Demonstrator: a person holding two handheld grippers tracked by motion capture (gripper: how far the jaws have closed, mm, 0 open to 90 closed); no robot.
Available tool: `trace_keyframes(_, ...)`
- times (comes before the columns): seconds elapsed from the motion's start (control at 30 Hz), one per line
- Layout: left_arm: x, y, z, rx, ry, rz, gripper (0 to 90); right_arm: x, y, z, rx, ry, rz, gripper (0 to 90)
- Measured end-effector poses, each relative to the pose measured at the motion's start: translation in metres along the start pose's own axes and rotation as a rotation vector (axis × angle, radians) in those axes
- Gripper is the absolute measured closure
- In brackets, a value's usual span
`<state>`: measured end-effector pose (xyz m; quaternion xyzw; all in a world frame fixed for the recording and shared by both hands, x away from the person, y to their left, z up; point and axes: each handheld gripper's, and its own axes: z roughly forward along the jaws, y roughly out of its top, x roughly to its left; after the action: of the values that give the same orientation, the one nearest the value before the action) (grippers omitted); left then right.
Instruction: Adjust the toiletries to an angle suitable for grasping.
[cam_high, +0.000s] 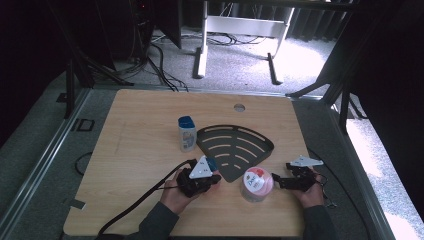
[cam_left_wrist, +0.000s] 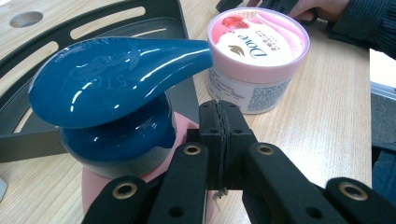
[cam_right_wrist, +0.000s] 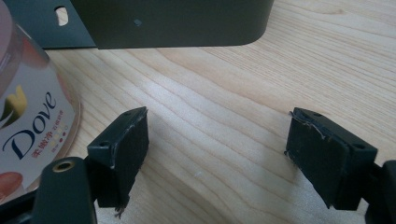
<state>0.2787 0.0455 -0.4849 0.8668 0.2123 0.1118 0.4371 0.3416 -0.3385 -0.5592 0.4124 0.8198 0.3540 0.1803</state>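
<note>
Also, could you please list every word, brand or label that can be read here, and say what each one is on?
"Dove": on the lid of the pink jar, and again on its side.
Small characters under the side logo: too small to read.
Fine print and code on the jar's label: blurred.
Embossed letters on the blue pump head: not legible.
Label on the blue-capped bottle: too small.

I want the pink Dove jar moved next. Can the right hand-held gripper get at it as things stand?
Probably yes. The right hand-held gripper has its jaws wide open over bare table, with the Dove jar just beside it and nothing between them. The dark slotted rack lies farther back, out of the way.
</note>
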Motion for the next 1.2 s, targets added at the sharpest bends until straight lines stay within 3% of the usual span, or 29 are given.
trace_keyframes(0.27, 0.002, -0.004, -0.004, 0.017, 0.008, -0.012, 89.1, 0.0, 0.0, 0.0, 0.0, 0.0, 0.0, 20.7)
trace_keyframes(0.5, 0.012, -0.011, -0.004, 0.081, 0.1, -0.024, 86.8, 0.0, 0.0, 0.0, 0.0, 0.0, 0.001, 20.7)
trace_keyframes(0.93, 0.036, -0.016, -0.001, 0.083, 0.157, -0.053, 86.2, 0.0, 0.0, 0.0, 0.0, 0.0, 0.0, 20.7)
trace_keyframes(1.2, 0.05, -0.017, 0.005, 0.079, 0.197, -0.096, 86.1, 0.0, 0.0, 0.0, 0.0, 0.0, 0.002, 20.8)
